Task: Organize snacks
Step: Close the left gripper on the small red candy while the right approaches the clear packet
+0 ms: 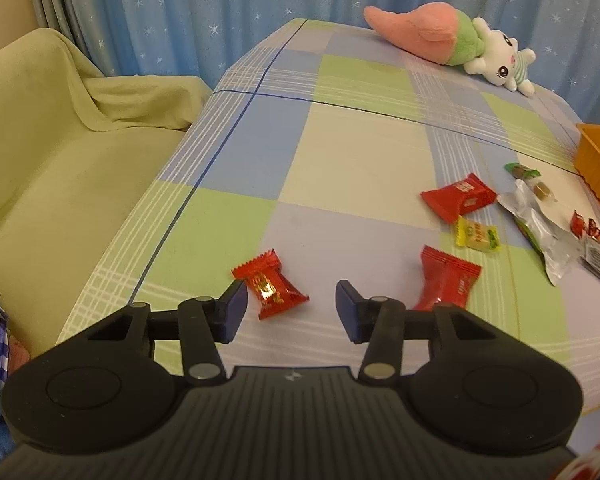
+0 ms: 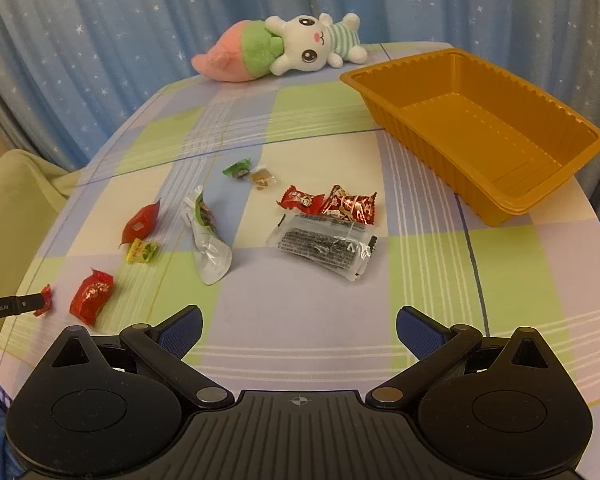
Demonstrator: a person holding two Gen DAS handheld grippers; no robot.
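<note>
Crinkly foil snacks point(image 2: 327, 207), ribbed rectangular orange tray point(image 2: 480, 128), both grippers' fingers point(image 1: 233, 307) point(image 2: 416, 330) spread, grasping nothing

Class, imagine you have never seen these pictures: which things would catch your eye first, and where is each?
The empty orange tray stands at the table's right. A plush rabbit lies at the far edge before the starry curtain. Wrapped snacks are scattered mid-table, a red candy just beyond the open left claw.
</note>
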